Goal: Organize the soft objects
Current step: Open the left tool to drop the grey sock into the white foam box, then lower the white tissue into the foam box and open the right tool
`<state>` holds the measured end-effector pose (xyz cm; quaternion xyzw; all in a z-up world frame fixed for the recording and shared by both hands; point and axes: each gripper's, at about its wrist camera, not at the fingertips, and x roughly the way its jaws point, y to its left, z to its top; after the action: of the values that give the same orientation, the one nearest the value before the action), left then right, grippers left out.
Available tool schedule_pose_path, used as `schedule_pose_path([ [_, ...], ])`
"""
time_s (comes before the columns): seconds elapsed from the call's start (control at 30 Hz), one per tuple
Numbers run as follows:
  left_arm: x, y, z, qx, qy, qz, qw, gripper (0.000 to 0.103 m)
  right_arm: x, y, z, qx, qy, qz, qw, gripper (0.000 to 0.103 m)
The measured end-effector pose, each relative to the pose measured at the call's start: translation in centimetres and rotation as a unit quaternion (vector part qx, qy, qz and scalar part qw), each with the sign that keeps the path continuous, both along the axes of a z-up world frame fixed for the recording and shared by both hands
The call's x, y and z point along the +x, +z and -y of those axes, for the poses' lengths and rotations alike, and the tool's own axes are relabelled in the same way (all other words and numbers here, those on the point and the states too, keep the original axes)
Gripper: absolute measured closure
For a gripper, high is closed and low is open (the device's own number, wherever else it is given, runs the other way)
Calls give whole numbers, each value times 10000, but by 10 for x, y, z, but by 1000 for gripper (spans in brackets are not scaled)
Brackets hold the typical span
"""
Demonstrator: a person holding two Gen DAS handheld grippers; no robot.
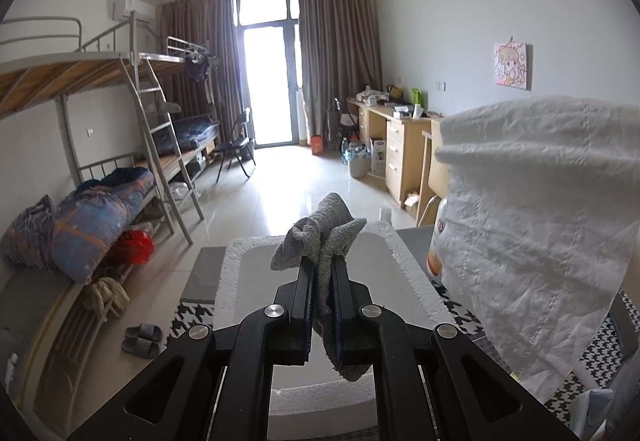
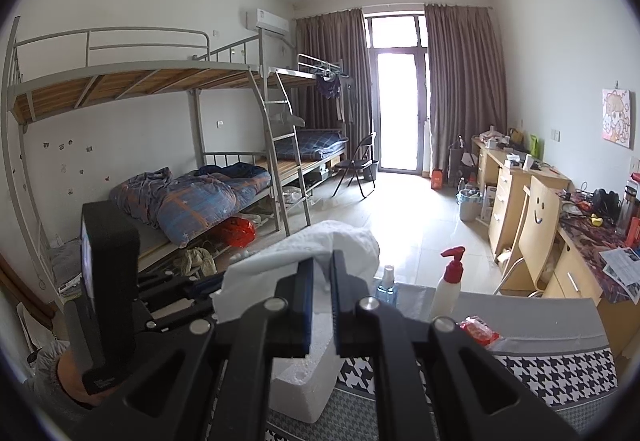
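Note:
In the left wrist view my left gripper [image 1: 322, 261] is shut on a grey knitted cloth [image 1: 320, 229]. The cloth bunches above the fingertips and hangs down between the jaws. It is held over a white foam box [image 1: 400, 253] that lies open below. A large white quilted tissue cloth [image 1: 532, 221] hangs in the air at the right of that view. In the right wrist view my right gripper [image 2: 322, 261] is shut on this white cloth [image 2: 280, 257], which drapes over the left finger. A corner of the foam box [image 2: 308, 373] shows below.
On the houndstooth tablecloth [image 2: 552, 369] stand a small blue spray bottle [image 2: 387, 283], a white pump bottle with a red top [image 2: 448, 281] and a red packet [image 2: 478, 329]. A wooden chair [image 2: 536, 225] and desks are at the right, bunk beds [image 2: 200, 197] at the left.

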<state>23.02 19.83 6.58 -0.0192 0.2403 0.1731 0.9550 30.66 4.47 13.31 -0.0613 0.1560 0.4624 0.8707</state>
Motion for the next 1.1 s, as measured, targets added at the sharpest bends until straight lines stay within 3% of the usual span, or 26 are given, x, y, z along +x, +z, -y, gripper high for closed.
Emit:
schedule_pose_path([
  [0.13,4,-6,-3,-77,-56,-131,9999,91,2,-1,-3,-51,-33,-4,10000,93],
  [0.17,5,-7,-4,-104,-68,-161,9998,81,2,-1,-4,-60,-33,-3,10000,93],
  [0.2,5,-8,-5,-119,-48,-186,9997,62,2,-1,-4,-65,-35,3,10000,93],
  [0.23,5,-8,-5,-125,-29,-179,9998,50,2,-1,-4,-59,-42,-2,10000,93],
  [0.27,4,-7,-6,-140,-17,-152,9998,30,3,-2,-5,-70,-45,-5,10000,93],
  [0.37,-3,-4,-7,-147,100,-3,9998,22,2,-1,-8,-93,-51,9,9999,93],
  [0.47,-8,-2,-10,-143,235,101,9996,8,3,-1,-8,-102,-60,31,9999,93],
  [0.6,-18,2,-15,-141,381,259,9988,1,3,-1,-11,-101,-63,69,9999,93],
  [1.1,-54,3,-38,-320,658,603,9955,1,4,-2,-37,-209,108,104,9997,93],
])
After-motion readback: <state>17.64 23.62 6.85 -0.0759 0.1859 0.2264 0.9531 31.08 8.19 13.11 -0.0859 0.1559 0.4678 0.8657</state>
